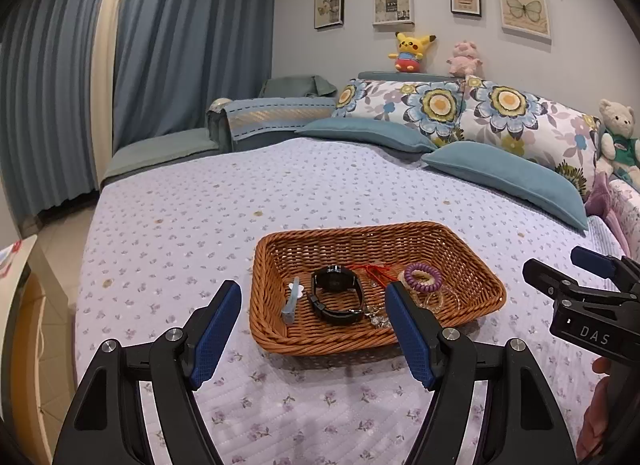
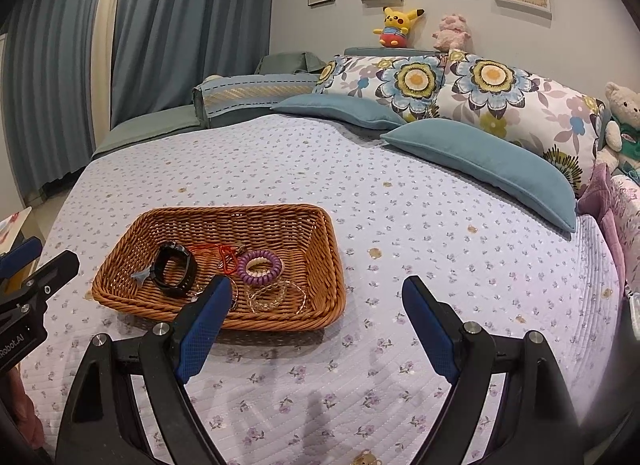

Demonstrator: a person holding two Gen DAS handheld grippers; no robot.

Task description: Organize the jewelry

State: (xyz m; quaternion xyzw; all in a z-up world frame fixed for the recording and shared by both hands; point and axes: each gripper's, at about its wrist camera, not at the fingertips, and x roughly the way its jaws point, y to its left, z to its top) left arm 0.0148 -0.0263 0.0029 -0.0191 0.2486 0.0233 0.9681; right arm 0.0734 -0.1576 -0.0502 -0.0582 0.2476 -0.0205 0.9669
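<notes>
While my left tongs point(image 1: 314, 319) hang over the near edge of the bed, their blue-padded jaws stand wide apart with nothing between them, and through that gap I look straight at the shallow brown woven wicker basket point(image 1: 472, 265) resting on the pale lilac floral quilt point(image 1: 180, 225). Inside it lie a black wristwatch with a looped strap point(image 1: 338, 297), a small pale blue hair clip point(image 1: 290, 301) just left of it, a thin red cord point(image 1: 374, 271) behind, and a purple coiled hair tie point(image 1: 423, 278) to the right, with some clear beaded pieces partly hidden behind my right-hand pad. From the right wrist camera, my right tongs point(image 2: 316, 321) are likewise spread wide and empty, poised above the quilt just beside the basket's near right corner; the same basket point(image 2: 332, 265) sits to the left, and here the clear beaded bracelets point(image 2: 276, 295) show plainly in its front corner, touching the coiled tie point(image 2: 260, 267). All the jewellery I can see is already in the basket and none lies on the quilt, so I judge I am either at the very start or at the finish. If sorting comes next, I would reach forward and down into the tray and close on one piece only, minding the tangle of cord and beads.
</notes>
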